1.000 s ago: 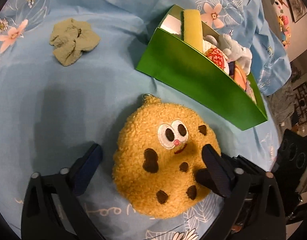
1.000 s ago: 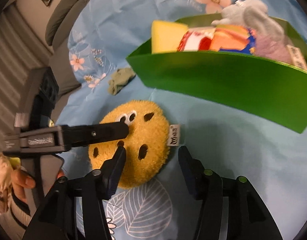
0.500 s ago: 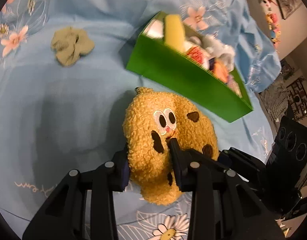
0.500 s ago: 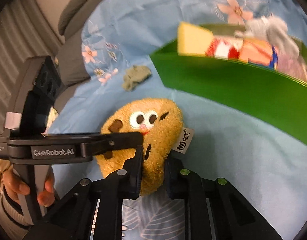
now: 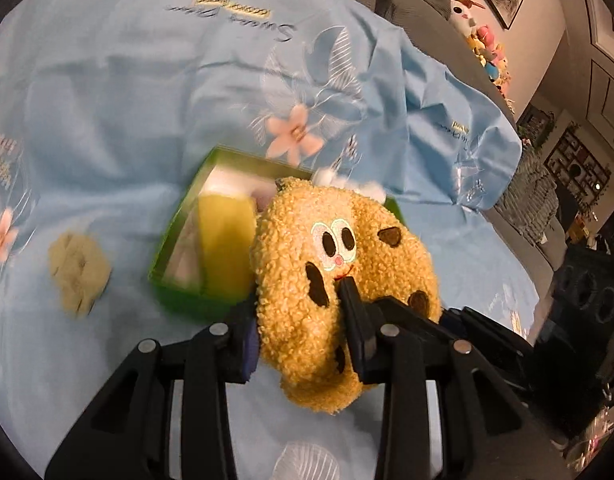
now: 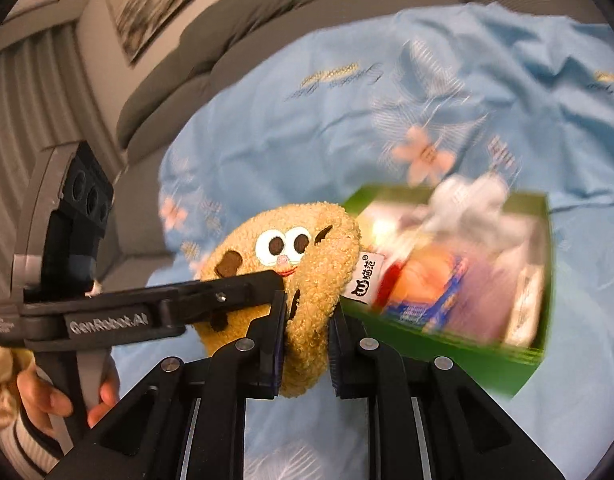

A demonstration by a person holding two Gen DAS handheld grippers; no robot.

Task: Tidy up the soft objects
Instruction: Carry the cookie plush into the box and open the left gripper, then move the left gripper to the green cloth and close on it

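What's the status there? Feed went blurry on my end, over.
Left claw and right claw both clamped on cookie plush. Plush off the blue sheet, in front of green box. Box looks crowded. Over.

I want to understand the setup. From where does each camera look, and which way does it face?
Left wrist: on the left gripper, facing down over its fingers at the fuzzy yellow cookie plush and green cardboard box.
Right wrist: on the right gripper, facing the plush; the left hand shows.
Shared: plush, box, light blue floral sheet.
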